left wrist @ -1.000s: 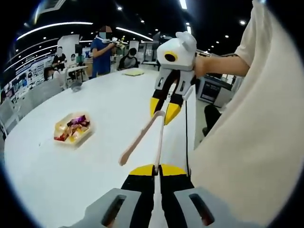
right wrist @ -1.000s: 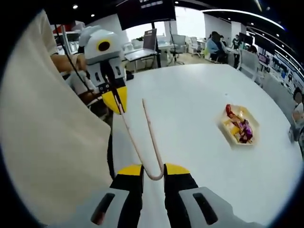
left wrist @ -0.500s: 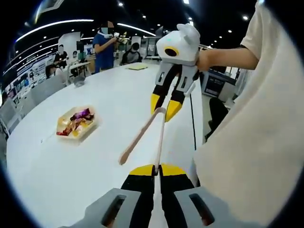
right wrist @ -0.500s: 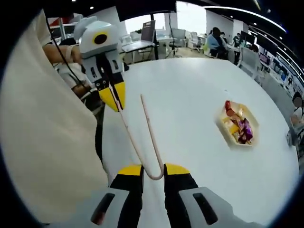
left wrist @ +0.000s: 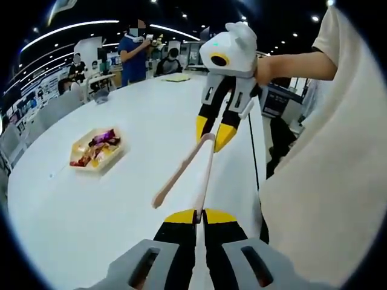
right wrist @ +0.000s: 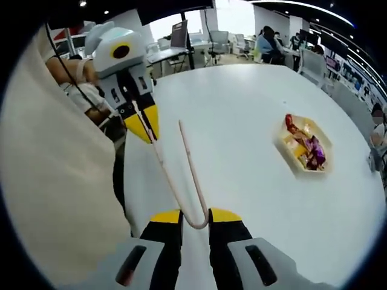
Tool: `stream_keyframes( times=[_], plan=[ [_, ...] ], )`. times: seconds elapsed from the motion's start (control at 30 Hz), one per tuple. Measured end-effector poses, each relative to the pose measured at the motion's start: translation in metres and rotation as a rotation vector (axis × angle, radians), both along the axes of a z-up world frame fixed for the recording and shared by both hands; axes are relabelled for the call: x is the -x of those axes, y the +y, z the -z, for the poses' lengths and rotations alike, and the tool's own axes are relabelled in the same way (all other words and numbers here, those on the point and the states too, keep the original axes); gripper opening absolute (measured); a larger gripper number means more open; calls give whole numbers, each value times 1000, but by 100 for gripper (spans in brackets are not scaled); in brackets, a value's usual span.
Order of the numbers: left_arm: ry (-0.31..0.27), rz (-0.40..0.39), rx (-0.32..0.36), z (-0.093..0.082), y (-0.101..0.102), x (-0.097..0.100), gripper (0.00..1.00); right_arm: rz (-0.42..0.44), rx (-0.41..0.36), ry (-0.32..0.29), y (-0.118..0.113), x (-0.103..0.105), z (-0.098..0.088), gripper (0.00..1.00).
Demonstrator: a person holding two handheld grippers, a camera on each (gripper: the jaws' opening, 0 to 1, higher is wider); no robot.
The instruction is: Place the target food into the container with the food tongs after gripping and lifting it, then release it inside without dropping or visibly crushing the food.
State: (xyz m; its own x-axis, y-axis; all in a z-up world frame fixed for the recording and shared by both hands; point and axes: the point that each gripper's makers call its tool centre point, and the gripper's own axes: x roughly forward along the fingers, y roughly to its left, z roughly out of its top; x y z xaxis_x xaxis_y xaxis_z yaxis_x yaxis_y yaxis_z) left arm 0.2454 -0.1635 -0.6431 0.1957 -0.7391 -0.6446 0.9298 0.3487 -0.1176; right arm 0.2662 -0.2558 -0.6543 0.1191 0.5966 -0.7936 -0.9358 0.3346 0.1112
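Bright overhead lighting, fisheye-warped edges, sharp

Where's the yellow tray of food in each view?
Left gripper view: the yellow hexagonal tray of wrapped food sits at left of centre on the white table.
Right gripper view: the same tray sits at right of centre.
Shared landmark: the pink food tongs, held between both claws, rising from the bottom centre in each view.

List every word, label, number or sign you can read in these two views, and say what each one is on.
None can be read.
Wall displays at the far left of the left gripper view: too small and blurred.
Wrappers in the tray on the table: no legible print.
Grippers and tongs: no lettering visible.
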Motion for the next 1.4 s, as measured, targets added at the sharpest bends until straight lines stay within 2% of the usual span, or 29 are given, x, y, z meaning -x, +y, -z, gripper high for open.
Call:
stream_keyframes(
  times=[0.33, 0.47, 0.6, 0.97, 1.1, 1.23, 1.4],
  plan=[
    [19, -1, -20, 15, 0, -12, 1, 31, 6, 18, -1, -10, 14, 15],
    [27, 2, -39, 24, -1, -19, 1, 36, 44, 2, -1, -13, 22, 15],
    [32, 6, -64, 35, -1, -24, 1, 53, 53, 13, -3, -18, 30, 15],
    [59, 18, -90, 53, -1, -30, 1, 66, 67, 38, -3, -22, 42, 15],
    [52, 32, -104, 57, -1, -31, 1, 78, 77, 42, -3, -25, 48, 15],
    [41, 66, -146, 68, 1, -30, 1, 86, 92, 58, -2, -24, 57, 15],
    [50, 70, -154, 74, 2, -32, 1, 91, 97, 69, -2, -24, 62, 15]
  ],
)
